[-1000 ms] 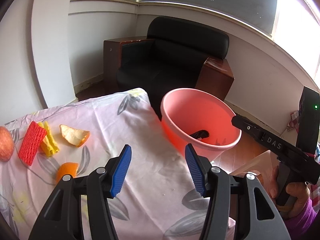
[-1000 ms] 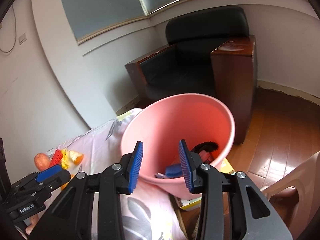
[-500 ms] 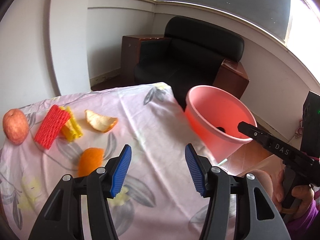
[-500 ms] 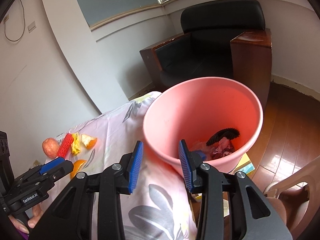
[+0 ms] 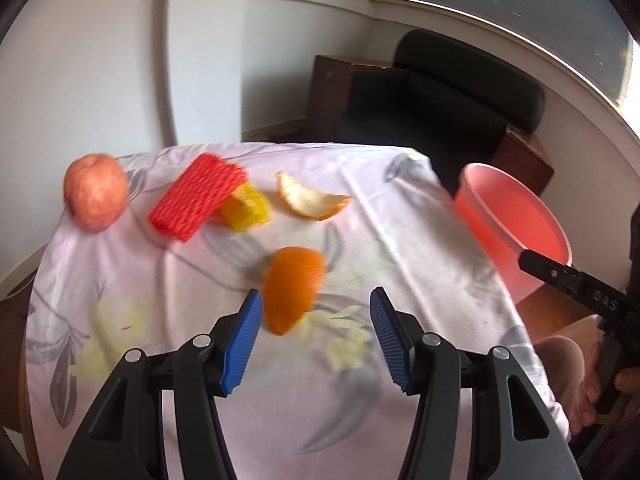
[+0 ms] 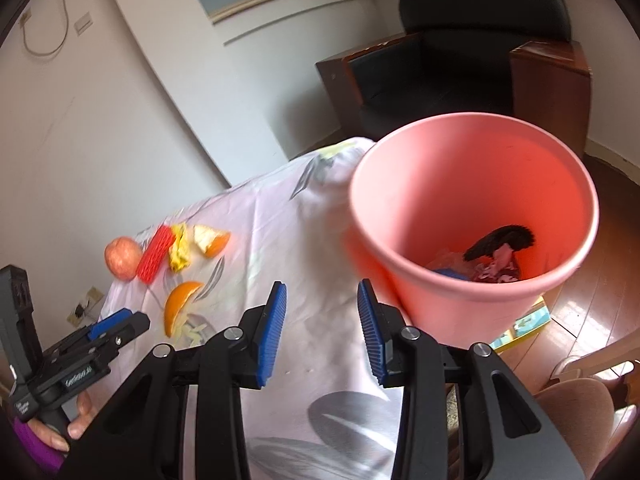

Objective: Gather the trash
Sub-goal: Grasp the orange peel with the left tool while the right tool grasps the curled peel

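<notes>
An orange peel (image 5: 294,286) lies on the floral tablecloth (image 5: 168,280), just beyond my open left gripper (image 5: 316,340), which holds nothing. Farther back lie a second peel (image 5: 310,202), a yellow scrap (image 5: 244,210), a red foam net (image 5: 198,202) and an apple (image 5: 96,198). The pink bin (image 6: 472,224) stands off the table's right edge with trash in its bottom. My right gripper (image 6: 320,334) hovers open and empty over the cloth beside the bin. The near peel (image 6: 180,304) and the left gripper (image 6: 116,326) show at the left of the right wrist view.
A black armchair (image 5: 448,120) with wooden sides stands behind the table. A pale plastic chair (image 6: 580,400) and a small box (image 6: 524,322) sit on the wooden floor near the bin. Hands (image 5: 580,380) hold the gripper handles.
Both grippers swung left, away from the bin and over the table. The left one dropped toward the near orange peel, which now sits just ahead of its fingers. Neither jaw opening changed.
</notes>
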Tool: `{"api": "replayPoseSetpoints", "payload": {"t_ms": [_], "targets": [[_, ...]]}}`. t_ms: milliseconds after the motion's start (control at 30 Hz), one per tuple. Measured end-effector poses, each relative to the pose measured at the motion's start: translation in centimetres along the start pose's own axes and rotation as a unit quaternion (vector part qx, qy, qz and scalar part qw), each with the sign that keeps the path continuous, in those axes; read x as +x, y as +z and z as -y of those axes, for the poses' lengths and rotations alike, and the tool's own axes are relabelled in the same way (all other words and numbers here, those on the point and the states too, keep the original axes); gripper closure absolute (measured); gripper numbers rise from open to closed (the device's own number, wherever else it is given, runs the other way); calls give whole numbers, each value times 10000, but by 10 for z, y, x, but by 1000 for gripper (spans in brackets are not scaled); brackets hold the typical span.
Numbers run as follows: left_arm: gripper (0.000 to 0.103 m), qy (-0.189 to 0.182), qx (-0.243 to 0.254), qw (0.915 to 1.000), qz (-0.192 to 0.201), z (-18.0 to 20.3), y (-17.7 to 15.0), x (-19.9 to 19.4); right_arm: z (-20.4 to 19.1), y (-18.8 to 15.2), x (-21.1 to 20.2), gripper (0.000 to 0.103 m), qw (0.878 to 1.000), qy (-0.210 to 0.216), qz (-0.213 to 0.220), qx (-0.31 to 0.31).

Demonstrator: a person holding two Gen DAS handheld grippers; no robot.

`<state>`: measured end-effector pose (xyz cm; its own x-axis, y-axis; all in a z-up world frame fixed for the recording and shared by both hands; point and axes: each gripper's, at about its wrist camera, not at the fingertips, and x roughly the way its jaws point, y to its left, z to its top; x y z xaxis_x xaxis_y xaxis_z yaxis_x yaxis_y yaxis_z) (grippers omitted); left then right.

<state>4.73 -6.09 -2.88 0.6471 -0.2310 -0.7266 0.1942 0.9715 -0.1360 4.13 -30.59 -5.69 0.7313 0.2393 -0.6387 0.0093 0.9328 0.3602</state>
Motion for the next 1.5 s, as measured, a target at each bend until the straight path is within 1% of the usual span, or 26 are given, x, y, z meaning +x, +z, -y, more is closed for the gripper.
{"api": "replayPoseSetpoints", "payload": {"t_ms": [133, 367, 567, 633, 667, 700, 800, 900, 1100, 1200, 1367, 1500], "targets": [[48, 25, 1, 10000, -76, -5, 2, 10, -11, -2, 7, 65, 9998, 73, -139, -130], [48, 107, 338, 9991, -247, 5, 8, 35, -25, -3, 15, 65, 9983, 295, -404, -283], [48, 108, 180, 9990, -400, -3, 11, 54, -35, -3, 27, 65, 9965, 483, -597, -326], [52, 121, 145, 9988, -453, -6, 11, 60, -37, 0, 33, 65, 9953, 633, -696, -233], [60, 114, 131, 9987, -473, -8, 11, 62, -38, 2, 36, 65, 9947, 695, -731, -187], [61, 42, 107, 9987, -506, -10, 11, 63, -40, 5, 40, 65, 9939, 777, -771, -128], [67, 5, 67, 9990, -444, -15, 9, 61, -47, 13, 50, 65, 9925, 885, -836, -64], [70, -94, -31, 9992, -389, -23, 6, 54, -56, 20, 61, 65, 9915, 957, -877, -63], [70, -220, -163, 9992, -293, -35, 4, 44, -74, 35, 90, 65, 9896, 1047, -984, -32], [70, -242, -189, 9992, -255, -39, 3, 40, -81, 42, 107, 65, 9879, 1117, -1077, 87], [70, -299, -217, 9991, -217, -42, 3, 36, -84, 49, 130, 65, 9880, 978, -1175, 230], [70, -315, -222, 9990, -209, -42, 2, 34, -82, 52, 148, 65, 9857, 937, -1329, 445]]}}
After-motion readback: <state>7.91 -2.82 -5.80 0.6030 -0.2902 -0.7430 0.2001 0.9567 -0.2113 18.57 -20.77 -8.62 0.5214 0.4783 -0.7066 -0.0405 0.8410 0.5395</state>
